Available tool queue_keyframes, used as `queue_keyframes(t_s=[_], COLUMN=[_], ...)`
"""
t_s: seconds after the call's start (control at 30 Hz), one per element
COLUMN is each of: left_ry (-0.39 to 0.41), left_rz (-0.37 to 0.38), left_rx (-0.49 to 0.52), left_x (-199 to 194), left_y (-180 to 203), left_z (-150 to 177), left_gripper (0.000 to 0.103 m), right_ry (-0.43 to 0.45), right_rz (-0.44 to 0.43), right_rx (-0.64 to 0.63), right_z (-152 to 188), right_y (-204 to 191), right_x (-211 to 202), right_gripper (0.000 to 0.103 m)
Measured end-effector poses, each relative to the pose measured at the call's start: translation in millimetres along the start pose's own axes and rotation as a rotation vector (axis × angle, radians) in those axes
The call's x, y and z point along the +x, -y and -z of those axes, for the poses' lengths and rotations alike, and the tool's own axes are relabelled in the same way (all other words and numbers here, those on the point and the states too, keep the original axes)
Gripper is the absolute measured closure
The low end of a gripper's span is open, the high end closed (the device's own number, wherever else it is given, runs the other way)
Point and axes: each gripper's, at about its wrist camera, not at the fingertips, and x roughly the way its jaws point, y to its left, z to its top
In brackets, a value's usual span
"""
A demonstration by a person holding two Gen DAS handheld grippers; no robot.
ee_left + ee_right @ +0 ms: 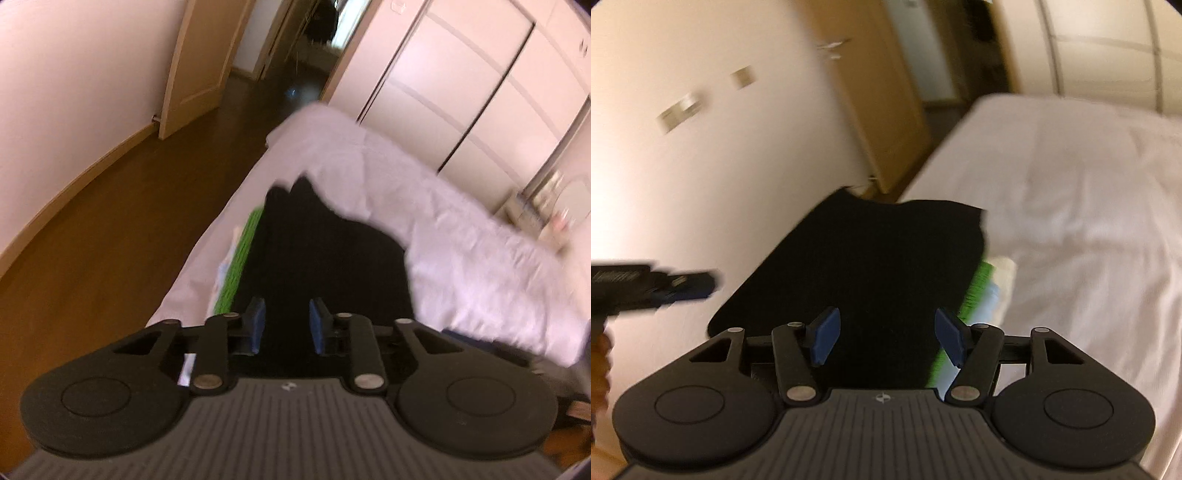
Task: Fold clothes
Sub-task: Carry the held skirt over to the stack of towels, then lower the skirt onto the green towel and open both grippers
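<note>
Flat black cloth garment (864, 269) on white-sheeted bed (1071, 206), green-striped folded item (975, 291) just right; left gripper (286, 323) and right gripper (884, 338) both spread, pinching nothing.

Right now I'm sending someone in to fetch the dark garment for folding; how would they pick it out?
Start at the white bed that fills most of the room. Near its edge lies the black garment, spread fairly flat on the sheet. A green item and some pale cloth peek out along one side; the garment is the only black cloth there.
</note>
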Motion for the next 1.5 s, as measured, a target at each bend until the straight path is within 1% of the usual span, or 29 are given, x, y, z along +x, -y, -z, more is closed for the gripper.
queue_keyframes(t_s=[0.03,0.13,0.2,0.27,0.33,0.4,0.47,0.57,0.67,0.73,0.77,0.8,0.83,0.93,1.0,1.07,1.1,1.13,1.17,1.23,1.3,1.33,1.37,1.43,1.5], left_ry=[-0.019,-0.014,-0.004,-0.002,-0.006,-0.007,-0.016,-0.026,-0.016,0.003,0.018,0.029,0.035,0.053,0.045,0.016,-0.006,-0.020,-0.019,-0.016,-0.012,-0.004,0.006,0.026,0.027], left_rz=[-0.014,-0.017,-0.015,-0.016,-0.032,-0.034,-0.031,-0.032,-0.025,-0.008,-0.003,-0.002,0.002,0.013,0.021,0.000,-0.020,-0.034,-0.035,-0.038,-0.039,-0.038,-0.035,-0.017,0.015], left_rx=[0.003,0.011,0.007,0.001,0.013,-0.006,-0.024,-0.019,-0.012,-0.013,-0.004,0.010,0.024,0.058,0.080,0.099,0.108,0.107,0.094,0.069,0.056,0.058,0.066,0.090,0.099], left_x=[9,20,23,26,31,31,28,18,4,-2,-7,-10,-10,2,17,39,51,58,59,60,52,44,36,16,-1], left_y=[-4,-14,-21,-28,-31,-29,-28,-25,-21,-18,-16,-14,-12,-9,-7,-7,-8,-11,-14,-20,-21,-19,-17,-12,-7], left_z=[8,26,34,41,48,49,46,35,23,11,5,-1,-7,-26,-37,-40,-39,-37,-36,-34,-36,-37,-37,-33,-26], left_gripper=[0.091,0.090,0.091,0.095,0.097,0.097,0.098,0.098,0.097,0.097,0.092,0.090,0.088,0.088,0.088,0.088,0.085,0.081,0.080,0.080,0.082,0.086,0.088,0.088,0.088], right_ry=[-0.001,0.000,-0.004,-0.020,-0.035,-0.047,-0.057,-0.081,-0.087,-0.056,-0.038,-0.023,-0.010,0.017,0.009,-0.016,-0.055,-0.104,-0.117,-0.113,-0.105,-0.095,-0.082,-0.056,-0.054], right_rz=[0.001,0.007,0.013,0.029,0.044,0.055,0.060,0.061,0.017,0.002,-0.004,-0.004,-0.002,0.010,0.031,0.040,0.041,0.041,0.047,0.064,0.051,0.040,0.030,0.017,0.004], right_rx=[-0.052,-0.184,-0.232,-0.291,-0.356,-0.413,-0.431,-0.408,-0.319,-0.259,-0.231,-0.203,-0.176,-0.098,-0.073,-0.067,-0.070,-0.074,-0.089,-0.127,-0.114,-0.098,-0.080,-0.063,-0.065], right_z=[3,18,26,32,39,46,48,38,18,3,-5,-13,-22,-44,-53,-52,-48,-43,-38,-31,-33,-34,-35,-32,-25], right_y=[-8,-26,-31,-37,-42,-47,-50,-49,-42,-34,-30,-26,-21,-5,2,5,4,3,0,-8,-10,-9,-8,-9,-13], right_x=[4,17,21,29,37,42,44,45,35,26,22,21,23,33,47,59,67,75,78,77,70,65,58,41,26], right_gripper=[0.050,0.050,0.050,0.050,0.049,0.048,0.046,0.043,0.043,0.044,0.044,0.044,0.044,0.044,0.044,0.046,0.047,0.045,0.045,0.044,0.044,0.045,0.045,0.047,0.051])
